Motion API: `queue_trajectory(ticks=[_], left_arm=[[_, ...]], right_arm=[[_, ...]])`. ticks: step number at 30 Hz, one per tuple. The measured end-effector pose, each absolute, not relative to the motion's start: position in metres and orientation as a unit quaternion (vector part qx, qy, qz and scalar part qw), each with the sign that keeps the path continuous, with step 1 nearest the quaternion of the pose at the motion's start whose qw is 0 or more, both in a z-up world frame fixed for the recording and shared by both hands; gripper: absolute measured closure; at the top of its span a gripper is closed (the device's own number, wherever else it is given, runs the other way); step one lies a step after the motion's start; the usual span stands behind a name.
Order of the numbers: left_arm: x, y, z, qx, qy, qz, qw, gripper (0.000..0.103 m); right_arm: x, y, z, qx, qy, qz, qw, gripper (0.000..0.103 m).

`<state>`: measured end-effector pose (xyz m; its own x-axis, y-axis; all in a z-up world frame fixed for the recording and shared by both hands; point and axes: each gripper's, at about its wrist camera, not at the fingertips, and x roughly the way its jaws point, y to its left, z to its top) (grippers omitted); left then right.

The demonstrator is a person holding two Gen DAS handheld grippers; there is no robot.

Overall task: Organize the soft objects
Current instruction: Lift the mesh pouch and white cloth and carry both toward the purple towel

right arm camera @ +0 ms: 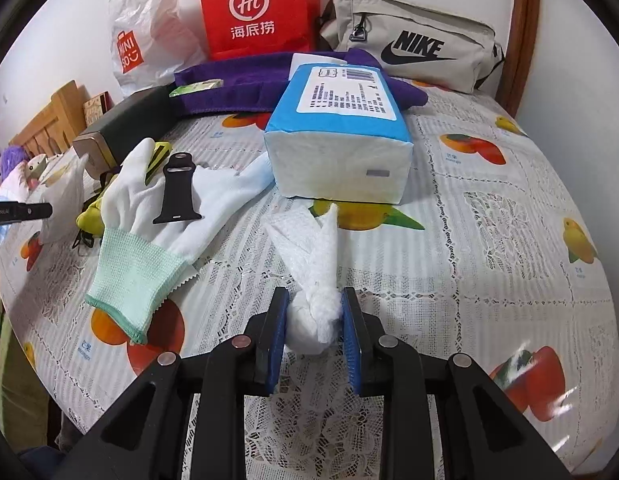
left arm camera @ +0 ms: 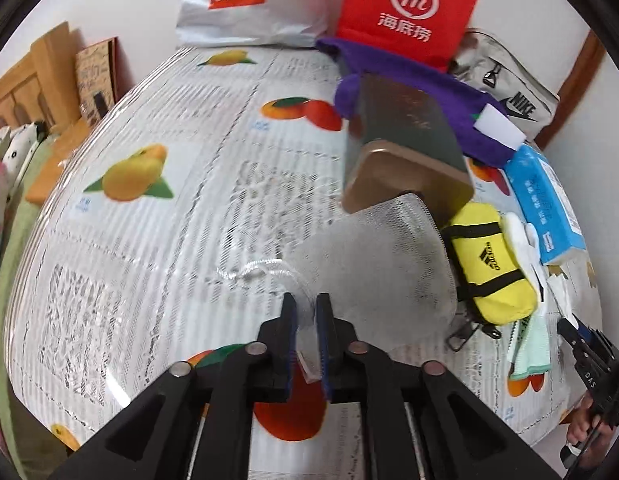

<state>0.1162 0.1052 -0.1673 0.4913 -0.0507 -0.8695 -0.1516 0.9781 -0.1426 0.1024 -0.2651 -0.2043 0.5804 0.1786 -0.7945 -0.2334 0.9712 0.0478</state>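
In the left wrist view my left gripper has its jaws nearly together on the near edge of a pale grey face mask. The mask's white ear loop trails to the left over the tablecloth. In the right wrist view my right gripper is shut on a twisted white tissue that lies on the table just in front of a blue tissue pack. A white glove with a green cuff lies to the left of the tissue, with a black watch strap on top of it.
A dark box with a gold end, a yellow pouch and a purple towel crowd the right of the fruit-print tablecloth. A red paper bag, a Miniso plastic bag and a beige Nike bag line the wall.
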Motion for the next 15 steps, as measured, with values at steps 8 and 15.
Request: queue_trajectory(ticks=[8, 15], left_arm=[[0.125, 0.089, -0.169, -0.105, 0.502, 0.011, 0.859, 0.032], [0.13, 0.061, -0.183, -0.049, 0.507, 0.022, 0.86, 0.01]], right_arm=[[0.103, -0.266, -0.205, -0.021, 0.446, 0.123, 0.886, 0.07], [0.101, -0.264, -0.205, -0.024, 0.445, 0.13, 0.886, 0.066]])
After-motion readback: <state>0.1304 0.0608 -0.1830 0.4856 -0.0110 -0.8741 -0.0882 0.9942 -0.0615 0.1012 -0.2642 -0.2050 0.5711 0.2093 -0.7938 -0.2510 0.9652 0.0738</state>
